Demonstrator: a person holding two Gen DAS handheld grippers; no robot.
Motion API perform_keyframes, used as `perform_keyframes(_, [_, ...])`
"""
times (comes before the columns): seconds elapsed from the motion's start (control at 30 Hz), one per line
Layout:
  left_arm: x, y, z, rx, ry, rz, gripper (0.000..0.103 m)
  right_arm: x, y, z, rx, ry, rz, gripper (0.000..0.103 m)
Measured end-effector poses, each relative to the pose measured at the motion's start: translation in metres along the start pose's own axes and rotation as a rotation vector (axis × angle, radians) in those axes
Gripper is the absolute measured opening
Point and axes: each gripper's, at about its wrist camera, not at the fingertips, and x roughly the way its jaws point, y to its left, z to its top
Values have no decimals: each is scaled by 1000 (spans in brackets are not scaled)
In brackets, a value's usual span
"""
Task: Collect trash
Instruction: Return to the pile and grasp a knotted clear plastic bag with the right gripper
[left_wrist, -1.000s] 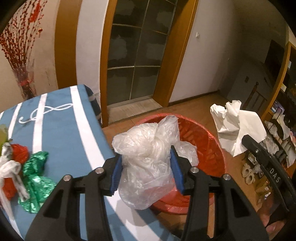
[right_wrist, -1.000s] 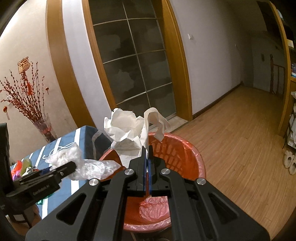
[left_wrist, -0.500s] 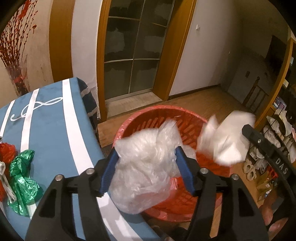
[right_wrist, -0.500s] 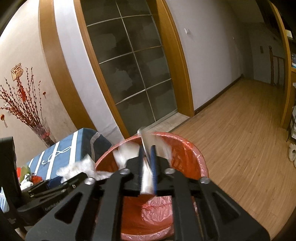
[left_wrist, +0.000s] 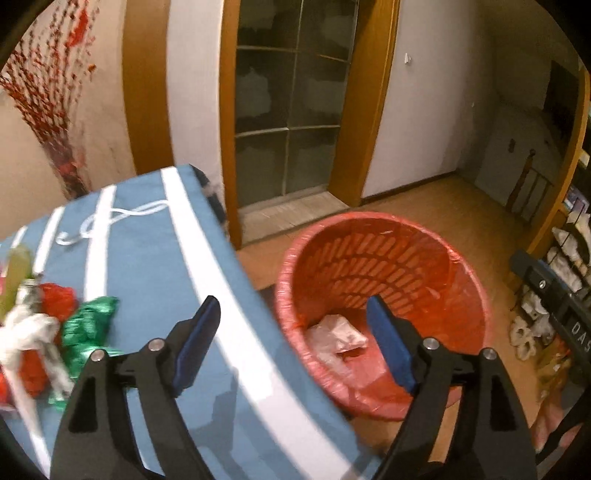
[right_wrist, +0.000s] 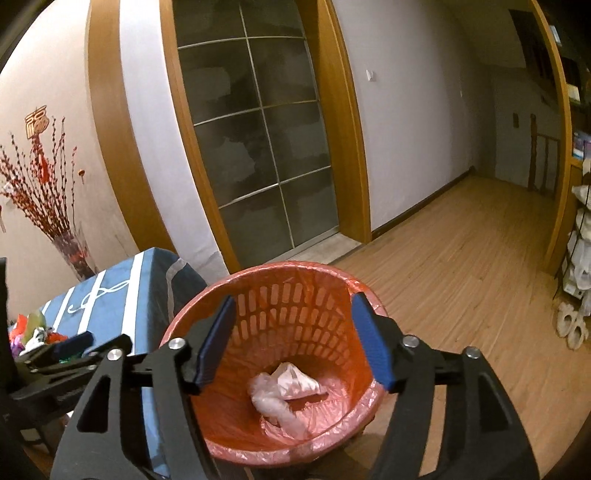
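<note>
A red slatted bin (left_wrist: 384, 258) with a red liner stands on the floor beside the table; it also shows in the right wrist view (right_wrist: 288, 280). Crumpled clear plastic and white paper (right_wrist: 284, 387) lie at its bottom, also seen in the left wrist view (left_wrist: 336, 332). My left gripper (left_wrist: 291, 343) is open and empty, above the table edge and the bin. My right gripper (right_wrist: 291, 343) is open and empty, right above the bin. More trash lies on the table: a green foil wrapper (left_wrist: 86, 325), red wrappers (left_wrist: 55, 299) and white crumpled pieces (left_wrist: 26, 332).
The table has a blue cloth with white stripes (left_wrist: 147, 266). A glass door with a wooden frame (right_wrist: 255, 147) stands behind the bin. Wooden floor (right_wrist: 461, 266) stretches to the right. A shelf with shoes (right_wrist: 576, 295) stands at the far right. A vase of red branches (right_wrist: 44, 192) is by the wall.
Both grippers have opened. The clear plastic bag fell from the left one and the white paper from the right one into the red bin.
</note>
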Motion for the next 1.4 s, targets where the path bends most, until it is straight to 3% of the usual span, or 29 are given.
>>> perform_keyframes(0.33, [-50,56,-27,-27,-36,116,84,-16,32,-3,-66,6,44,69])
perform_keyframes(0.53, [-81,100,-47,-88,-47,172,85,-25,74,-11,-129,21,109,69])
perform_keyframes(0.9, [-147,207,-93,-231,-82,359,87,-37,197,-41,-288,91,376,69])
perform_keyframes(1.13, [-176,260,-113,-309,-91,435,87,-34,284,-70,-402,157,530,53])
perform_keyframes(1.4, [-188,283,-132,-349,-88,450,87,-6,345,-89,-484,222,545,51])
